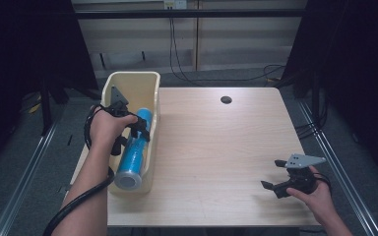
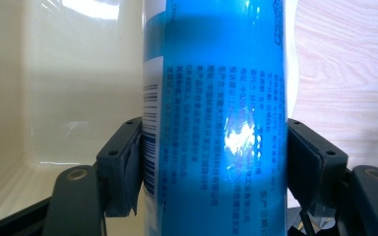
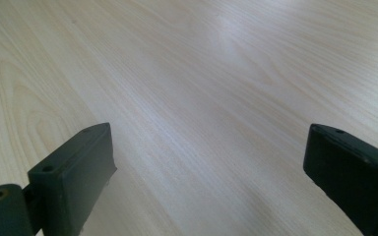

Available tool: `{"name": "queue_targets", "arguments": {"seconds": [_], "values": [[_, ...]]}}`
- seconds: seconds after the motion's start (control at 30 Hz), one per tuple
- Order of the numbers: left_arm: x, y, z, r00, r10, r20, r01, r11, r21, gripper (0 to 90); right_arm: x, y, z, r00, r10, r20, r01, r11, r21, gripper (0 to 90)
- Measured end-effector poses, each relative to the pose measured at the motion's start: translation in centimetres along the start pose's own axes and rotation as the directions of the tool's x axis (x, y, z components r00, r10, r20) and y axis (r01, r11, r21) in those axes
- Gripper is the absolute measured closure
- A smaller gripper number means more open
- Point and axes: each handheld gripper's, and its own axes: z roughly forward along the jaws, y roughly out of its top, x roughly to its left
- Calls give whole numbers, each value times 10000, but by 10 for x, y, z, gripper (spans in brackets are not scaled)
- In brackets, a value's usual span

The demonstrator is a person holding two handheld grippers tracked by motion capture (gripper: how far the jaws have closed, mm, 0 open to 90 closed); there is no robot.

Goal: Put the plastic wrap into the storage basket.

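Note:
A tall blue can (image 1: 134, 153) lies lengthwise in the cream plastic bin (image 1: 133, 83) at the table's left edge, its grey end toward the near wall. My left gripper (image 1: 140, 129) is shut on it around the upper half. In the left gripper view both black pads (image 2: 128, 164) press against the sides of the blue can (image 2: 216, 118), whose printed label and barcode face the camera. My right gripper (image 1: 274, 176) rests low over the table's near right corner, jaws wide apart. The right gripper view has bare wood between its fingers (image 3: 78, 172).
The light wooden table (image 1: 216, 147) has a dark round cable hole (image 1: 226, 100) near its far edge. Cables trail on the floor behind the table. Black curtains hang on both sides. A metal rail (image 1: 344, 177) runs along the table's right side.

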Motion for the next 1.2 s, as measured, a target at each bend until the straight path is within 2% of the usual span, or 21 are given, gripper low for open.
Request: {"name": "queue_targets", "arguments": {"seconds": [0.07, 0.23, 0.27, 0.3, 0.33, 0.37, 0.4, 0.53, 0.6, 0.63, 0.67, 0.73, 0.77, 0.8, 0.83, 0.87, 0.9, 0.93, 1.0, 1.07, 1.2], "values": [[1, 0, 0, 10000, 35, -49, -35, 10000, -63, 321, 0, 0, 0, 10000, 31, 15, -31, 10000, 30, 52], [1, -1, 4, 9991, -425, -27, 424, 9983, -390, 320, 0, 0, 0, 10000, -3, 17, 3, 10000, 31, 51], [5, 0, 2, 10000, 67, 9, -67, 10000, 25, 321, 0, 0, 1, 10000, 1, -12, -1, 10000, 15, 52], [5, 0, 2, 10000, 50, -52, -50, 10000, -16, 321, 0, 0, 0, 10000, 10, -2, -10, 10000, 15, 52], [6, 0, 3, 10000, -20, -32, 20, 10000, -60, 320, 0, 0, 0, 10000, 10, 34, -10, 10000, 33, 51], [4, 0, 6, 9983, -577, -25, 576, 9974, -429, 320, 0, 0, 0, 10000, 1, 23, -2, 10000, 36, 52], [8, 0, 4, 10000, -21, -60, 21, 10000, -12, 320, 0, 0, 0, 10000, -8, 20, 8, 10000, 32, 52], [10, 1, 5, 9999, -27, -147, 28, 9999, 107, 320, 1, 0, 1, 10000, 13, 22, -13, 10000, 33, 51], [9, 1, 8, 9991, -392, -137, 390, 9990, -195, 320, 1, 0, 1, 10000, 14, 36, -14, 10000, 42, 52], [9, 2, 9, 9994, -290, -199, 287, 9994, -184, 320, 1, 0, 1, 10000, 10, -1, -10, 10000, 31, 52], [8, 2, 10, 9987, -481, -161, 476, 9985, -286, 320, 1, 0, 1, 10000, 5, -1, -5, 10000, 39, 52], [10, 2, 10, 9995, -285, -121, 286, 9996, 17, 319, 1, 0, 1, 10000, 10, 28, -11, 10000, 60, 52], [9, 2, 13, 9988, -437, -216, 433, 9989, -187, 319, 1, 0, 1, 10000, 17, 16, -17, 10000, 56, 52], [11, 3, 11, 9998, -137, -119, 139, 9998, 161, 319, 1, 0, 1, 10000, 12, -16, -12, 10000, 60, 52], [9, 3, 14, 9988, -451, -212, 449, 9989, -130, 320, 1, 0, 2, 10000, -25, -18, 25, 10000, 59, 52], [9, 3, 15, 9986, -499, -199, 497, 9987, -110, 319, 1, 0, 2, 10000, -28, -19, 28, 10000, 78, 52], [9, 3, 15, 9988, -424, -263, 423, 9991, -52, 319, 1, 0, 2, 10000, -35, -35, 35, 10000, 78, 52], [8, 4, 17, 9981, -509, -356, 499, 9984, -276, 319, 2, 0, 2, 10000, -41, -45, 42, 10000, 78, 52], [11, 5, 15, 9996, -138, -236, 143, 9997, 186, 319, 2, 0, 2, 10000, -45, -19, 45, 10000, 82, 52], [10, 5, 17, 9993, -233, -284, 233, 9997, -6, 319, 1, 0, 2, 10000, -24, -19, 24, 10000, 68, 52], [10, 6, 16, 9988, -210, -442, 211, 9998, 13, 318, 1, 0, 2, 10000, -39, -36, 39, 10000, 74, 52]]}}
